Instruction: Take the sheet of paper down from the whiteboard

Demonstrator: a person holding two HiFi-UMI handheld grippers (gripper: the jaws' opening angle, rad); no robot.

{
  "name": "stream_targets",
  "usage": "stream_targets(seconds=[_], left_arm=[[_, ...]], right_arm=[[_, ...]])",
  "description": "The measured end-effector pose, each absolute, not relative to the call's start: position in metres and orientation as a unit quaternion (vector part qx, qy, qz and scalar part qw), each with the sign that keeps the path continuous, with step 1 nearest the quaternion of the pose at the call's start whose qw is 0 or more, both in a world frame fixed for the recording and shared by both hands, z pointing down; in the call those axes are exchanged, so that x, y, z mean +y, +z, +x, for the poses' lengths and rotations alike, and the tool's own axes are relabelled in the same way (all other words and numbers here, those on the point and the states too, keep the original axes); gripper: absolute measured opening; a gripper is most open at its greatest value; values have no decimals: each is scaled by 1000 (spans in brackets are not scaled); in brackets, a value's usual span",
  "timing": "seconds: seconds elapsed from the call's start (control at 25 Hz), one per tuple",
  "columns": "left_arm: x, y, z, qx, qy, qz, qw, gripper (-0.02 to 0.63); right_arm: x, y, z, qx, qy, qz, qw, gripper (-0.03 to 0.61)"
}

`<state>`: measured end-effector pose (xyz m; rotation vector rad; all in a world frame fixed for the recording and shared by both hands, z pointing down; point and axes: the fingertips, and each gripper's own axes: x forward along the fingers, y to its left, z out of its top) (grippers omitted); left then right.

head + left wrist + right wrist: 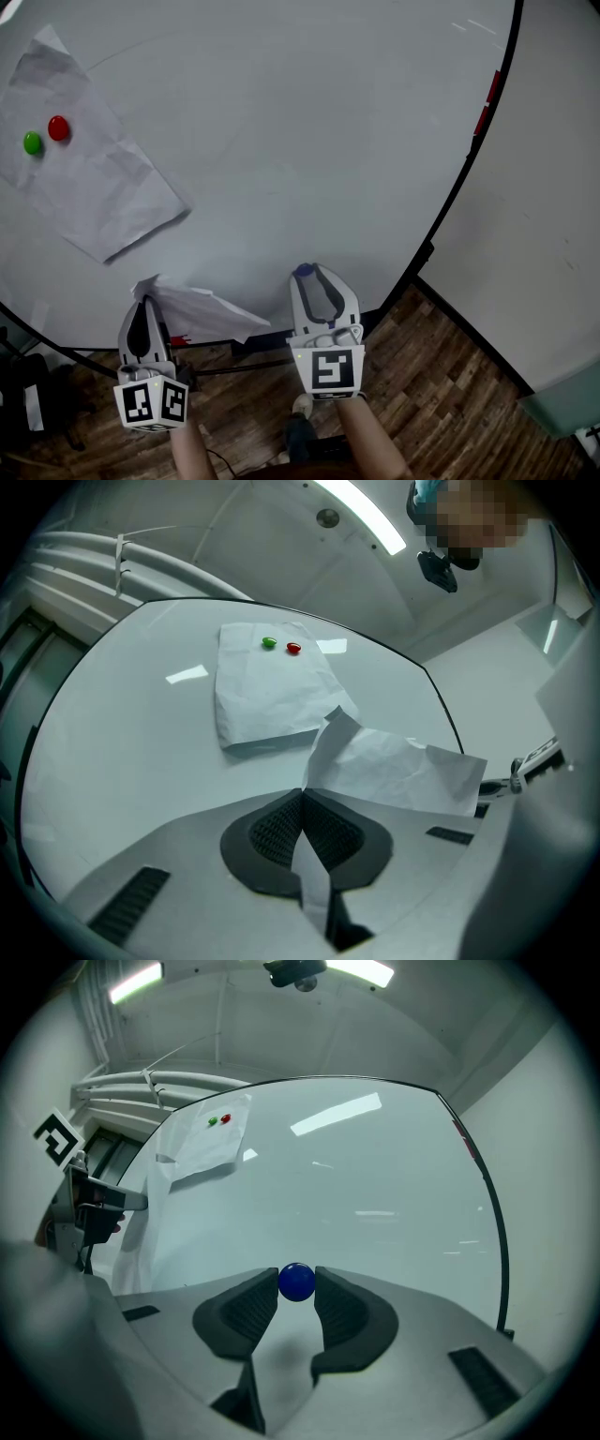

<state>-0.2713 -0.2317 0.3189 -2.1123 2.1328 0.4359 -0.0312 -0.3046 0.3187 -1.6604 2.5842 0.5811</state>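
Note:
A crumpled white sheet of paper [202,314] hangs free in front of the lower part of the whiteboard [309,131]. My left gripper [147,302] is shut on its corner. In the left gripper view the sheet [394,766] fans out to the right of the closed left gripper [302,797], and a strip of it runs back between the pads. My right gripper [305,273] is closed on a small blue round magnet [297,1282], held just off the board. A second sheet [84,178] stays pinned at the upper left by a red magnet [58,127] and a green magnet [33,142].
The whiteboard's black frame [469,159] runs down the right side, with red clips [487,101] on it. Beyond it is a white wall [553,187]. Wooden floor [441,394] lies below. A person's head shows at the top right of the left gripper view.

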Motion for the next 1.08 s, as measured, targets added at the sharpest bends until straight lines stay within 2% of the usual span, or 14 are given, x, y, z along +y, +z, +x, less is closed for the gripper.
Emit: stream_targets(seconds=[1.08], left_arm=[[-234,320,-271,706,146,-691,47,23]], right_arm=[[-306,322,-32,835,190,-516,-4,135]])
